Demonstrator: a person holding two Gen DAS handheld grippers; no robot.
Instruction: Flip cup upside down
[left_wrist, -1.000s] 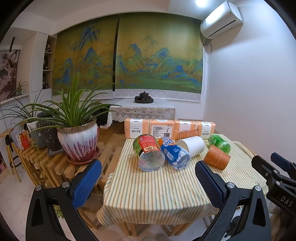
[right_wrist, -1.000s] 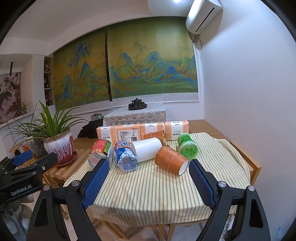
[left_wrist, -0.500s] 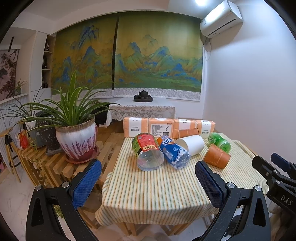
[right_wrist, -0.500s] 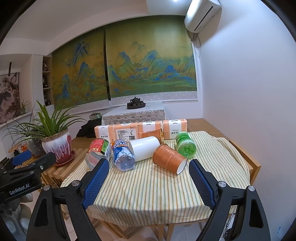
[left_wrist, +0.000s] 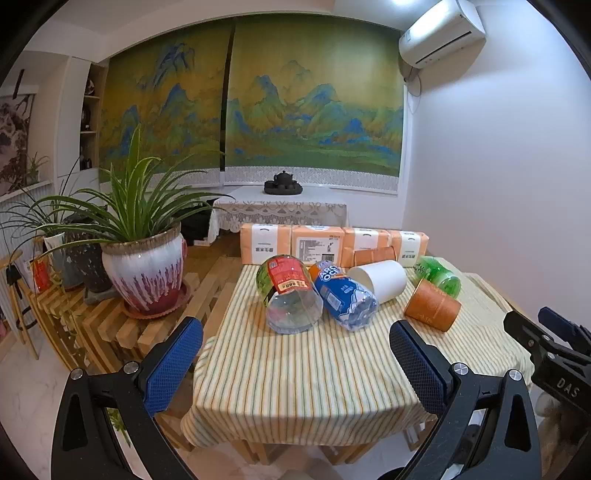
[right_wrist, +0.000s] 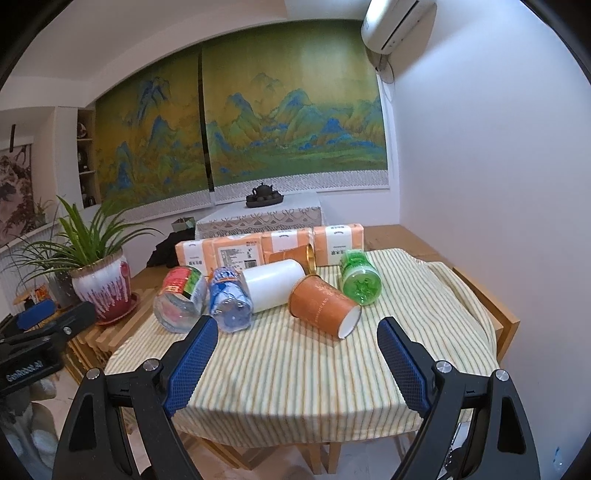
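Observation:
An orange paper cup (right_wrist: 323, 305) lies on its side on the striped tablecloth (right_wrist: 295, 369), its white mouth towards me; it also shows in the left wrist view (left_wrist: 432, 309). A white cup (right_wrist: 273, 284) lies on its side beside it, also in the left wrist view (left_wrist: 378, 281). Another orange cup (right_wrist: 293, 255) lies further back. My left gripper (left_wrist: 295, 362) and my right gripper (right_wrist: 295, 354) are both open and empty, held before the table's near edge, apart from the cups.
Three plastic bottles lie on the table: red-labelled (right_wrist: 181, 299), blue-labelled (right_wrist: 229, 299) and green (right_wrist: 360, 277). Orange packets (right_wrist: 269, 245) line the back edge. A potted plant (left_wrist: 142, 266) stands on a wooden rack to the left. A white wall is on the right.
Both grippers have drifted slightly closer to the table; the right view has tilted a little. Nothing on the table has moved.

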